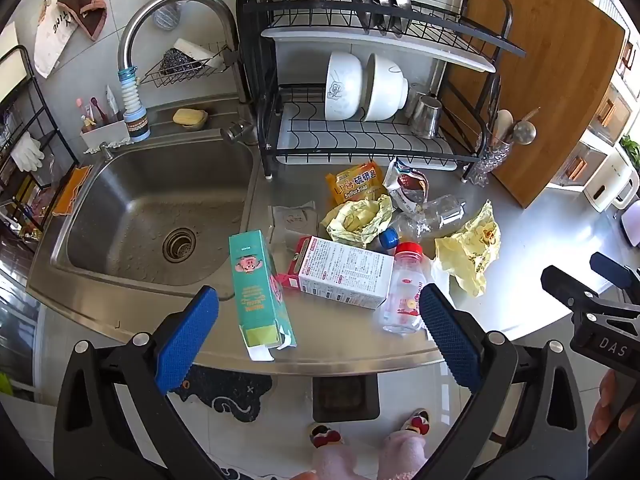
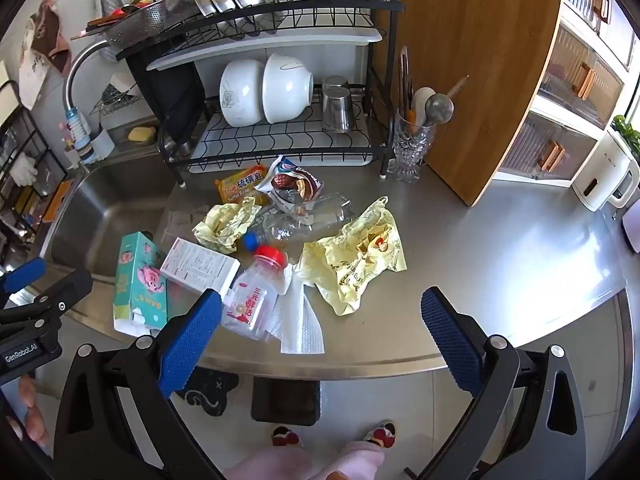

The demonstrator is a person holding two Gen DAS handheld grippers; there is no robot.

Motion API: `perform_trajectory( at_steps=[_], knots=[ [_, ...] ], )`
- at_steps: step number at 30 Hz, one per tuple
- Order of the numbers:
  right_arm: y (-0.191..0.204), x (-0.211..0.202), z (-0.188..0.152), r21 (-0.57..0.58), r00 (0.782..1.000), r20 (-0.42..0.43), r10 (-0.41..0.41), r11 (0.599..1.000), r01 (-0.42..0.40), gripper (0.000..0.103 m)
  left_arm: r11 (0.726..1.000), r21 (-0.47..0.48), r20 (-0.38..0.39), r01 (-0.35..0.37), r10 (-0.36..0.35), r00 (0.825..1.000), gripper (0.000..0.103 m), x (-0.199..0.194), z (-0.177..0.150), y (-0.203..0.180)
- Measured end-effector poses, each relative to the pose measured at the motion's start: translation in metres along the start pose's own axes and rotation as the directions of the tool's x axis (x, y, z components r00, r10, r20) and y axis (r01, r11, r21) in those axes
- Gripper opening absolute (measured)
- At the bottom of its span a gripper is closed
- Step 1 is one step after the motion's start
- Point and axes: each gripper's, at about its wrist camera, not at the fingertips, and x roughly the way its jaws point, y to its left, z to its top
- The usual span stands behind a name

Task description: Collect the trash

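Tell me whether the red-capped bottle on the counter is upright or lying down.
Lying down. The red-capped bottle rests on its side on the counter, cap pointing toward the dish rack, partly on a white paper towel.

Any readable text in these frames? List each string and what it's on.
"Sulfur Soap": orange soap packet
"DAS": right gripper
"GenRobot.AI": left gripper
"三元鲜活": red-capped bottle
"TIME": hanging cloth
White box, green carton, yellow wrapper: print too small to read.
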Motion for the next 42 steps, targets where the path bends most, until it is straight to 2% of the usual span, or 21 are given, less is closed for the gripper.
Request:
perform_trajectory(
  at_steps=[22, 42],
  knots=[
    [-0.001, 0.001, 0.003, 0.002, 1.000, 0.008, -0.006, 1.000, 0.006, 0.100, 1.000, -0.003, -0.004, 0.003, -0.003, 1.000, 0.095, 0.010, 0.004, -0.003],
    [-0.001, 0.003, 0.003, 0.006, 1.000, 0.006, -0.003, 1.000, 0.003, 0.100, 1.000, -0.004, -0.004, 0.002, -0.002, 1.000, 0.095, 0.004, 0.004, 0.001]
  ],
)
